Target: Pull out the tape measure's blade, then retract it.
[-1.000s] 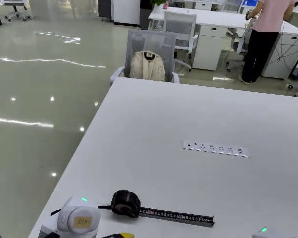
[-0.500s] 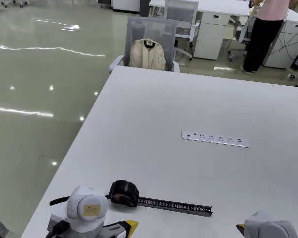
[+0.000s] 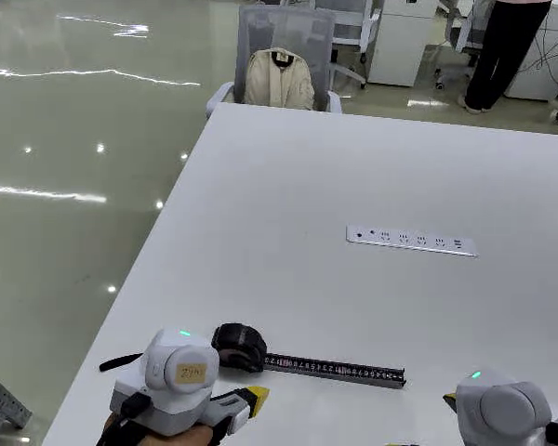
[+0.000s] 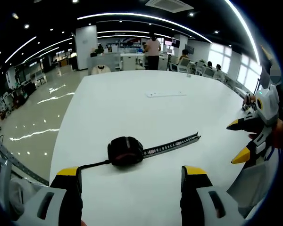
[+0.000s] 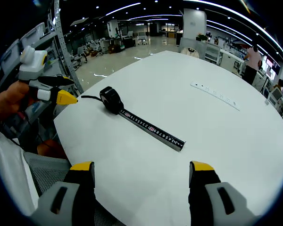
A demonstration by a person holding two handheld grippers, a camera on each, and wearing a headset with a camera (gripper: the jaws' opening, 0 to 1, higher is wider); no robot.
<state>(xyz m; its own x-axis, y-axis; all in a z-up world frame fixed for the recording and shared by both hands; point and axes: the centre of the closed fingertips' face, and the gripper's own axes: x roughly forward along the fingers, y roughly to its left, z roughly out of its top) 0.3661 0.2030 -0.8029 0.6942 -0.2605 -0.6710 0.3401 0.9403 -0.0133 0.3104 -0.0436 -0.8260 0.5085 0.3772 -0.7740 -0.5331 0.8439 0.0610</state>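
A black tape measure point(image 3: 239, 346) lies near the front left corner of the white table point(image 3: 353, 177). Its blade point(image 3: 339, 370) is pulled out flat to the right, and a thin strap trails left of the case. My left gripper point(image 4: 131, 172) is open, just short of the case point(image 4: 125, 150), with nothing between its yellow-tipped jaws. In the head view the left gripper point(image 3: 246, 400) hovers in front of the case. My right gripper point(image 5: 141, 165) is open and empty, a little short of the blade point(image 5: 151, 128) and its end hook. The right gripper's body point(image 3: 498, 409) is at the front right.
A white power strip point(image 3: 411, 241) lies mid-table. A grey chair with a beige jacket point(image 3: 277, 79) stands at the far edge. A person point(image 3: 502, 46) stands by desks at the back right. The table's left edge point(image 3: 139, 269) drops to shiny floor.
The head camera has tilted down. Both grippers have risen further into the picture, closer to the tape measure. The tape measure and its blade lie as before.
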